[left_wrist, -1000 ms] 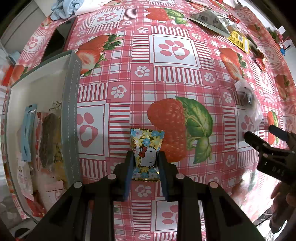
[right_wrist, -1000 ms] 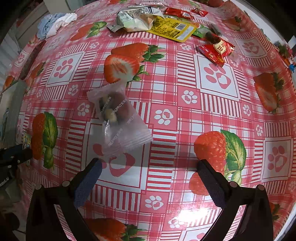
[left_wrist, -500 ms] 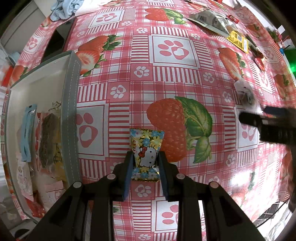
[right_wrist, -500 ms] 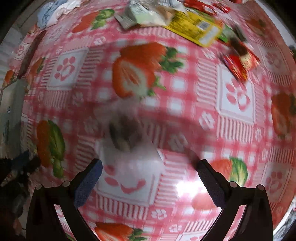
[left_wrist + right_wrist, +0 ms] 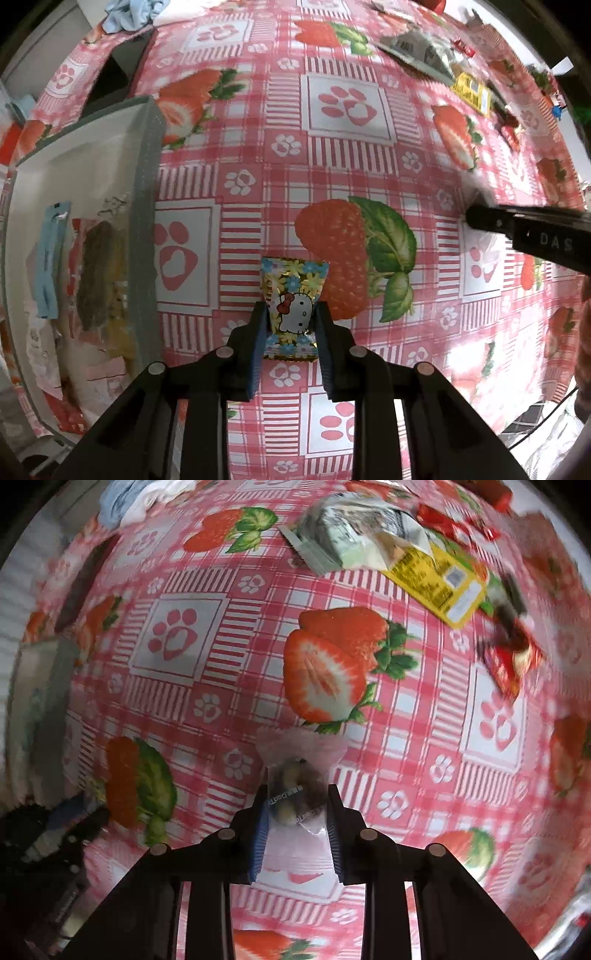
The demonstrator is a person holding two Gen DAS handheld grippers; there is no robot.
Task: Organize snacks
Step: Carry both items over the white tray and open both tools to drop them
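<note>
Strawberry-print tablecloth [image 5: 347, 166], crumpled blue cloth [image 5: 129, 14]

The right tongs [image 5: 295, 808] point down at the counter [image 5: 207, 686], which has a pink cloth with strawberries and paw prints. Their jaws are closing, and a clear snack bag [image 5: 295, 786] with brown and pale bits inside sits between the blue pads [image 5: 260, 834]. Farther back lie a silver packet [image 5: 343, 531], a yellow packet [image 5: 439, 587] and a red packet [image 5: 511, 661], all a bit blurry.
</note>
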